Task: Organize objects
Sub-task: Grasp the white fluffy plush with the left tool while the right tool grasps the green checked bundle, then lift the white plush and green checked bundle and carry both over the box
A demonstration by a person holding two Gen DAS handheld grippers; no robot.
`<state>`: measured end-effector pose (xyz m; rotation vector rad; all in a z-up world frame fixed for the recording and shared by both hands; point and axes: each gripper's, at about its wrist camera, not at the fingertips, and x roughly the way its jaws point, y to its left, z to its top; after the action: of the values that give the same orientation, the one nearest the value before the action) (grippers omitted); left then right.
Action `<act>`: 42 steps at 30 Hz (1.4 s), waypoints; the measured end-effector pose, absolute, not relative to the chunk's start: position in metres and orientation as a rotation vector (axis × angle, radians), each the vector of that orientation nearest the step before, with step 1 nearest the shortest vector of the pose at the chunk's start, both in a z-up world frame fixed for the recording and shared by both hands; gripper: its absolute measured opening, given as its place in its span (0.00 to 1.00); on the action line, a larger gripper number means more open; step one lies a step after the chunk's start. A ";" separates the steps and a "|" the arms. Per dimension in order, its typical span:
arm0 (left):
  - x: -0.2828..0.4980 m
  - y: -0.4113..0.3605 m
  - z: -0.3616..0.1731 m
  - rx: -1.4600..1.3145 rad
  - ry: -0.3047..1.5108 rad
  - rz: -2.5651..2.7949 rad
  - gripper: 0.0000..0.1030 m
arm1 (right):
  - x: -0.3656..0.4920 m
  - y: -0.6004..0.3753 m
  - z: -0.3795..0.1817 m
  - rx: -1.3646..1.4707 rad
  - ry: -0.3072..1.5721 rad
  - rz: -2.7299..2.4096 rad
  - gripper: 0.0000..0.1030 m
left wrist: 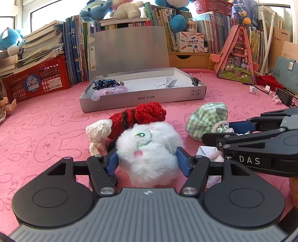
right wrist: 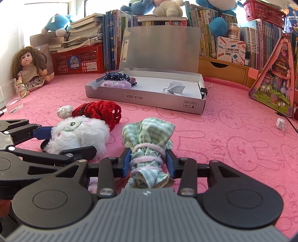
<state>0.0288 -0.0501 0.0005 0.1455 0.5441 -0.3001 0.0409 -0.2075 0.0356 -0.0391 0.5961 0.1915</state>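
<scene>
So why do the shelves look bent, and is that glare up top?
Left wrist view: the fisheye lens bows the bookshelf and the window blows out white, though the white plush stays sharp. Right wrist view: same curving, sunlight washes out the top left, and the gingham bundle is crisp.

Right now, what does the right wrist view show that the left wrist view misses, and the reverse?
Only the right wrist view shows the drinking glass and the doll's face. Only the left wrist view shows the grey notebook and the red knit piece far right. Both show the open grey box, the white fluffy toy between the left gripper fingers, and the green checked cloth bundle between the right gripper fingers.
</scene>
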 end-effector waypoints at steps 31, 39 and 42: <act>0.048 -0.027 0.041 -0.004 0.512 -0.285 0.33 | 0.056 -0.220 0.067 0.079 0.531 0.183 0.41; 0.043 -0.018 0.040 0.005 0.511 -0.283 0.55 | 0.056 -0.223 0.066 0.060 0.528 0.156 0.44; 0.038 -0.020 0.031 0.030 0.521 -0.280 0.65 | 0.054 -0.215 0.059 0.004 0.540 0.147 0.45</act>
<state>0.0375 -0.0199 0.0307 0.0295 0.5208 -0.2798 0.0543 -0.2152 0.0585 0.0043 0.5402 0.1471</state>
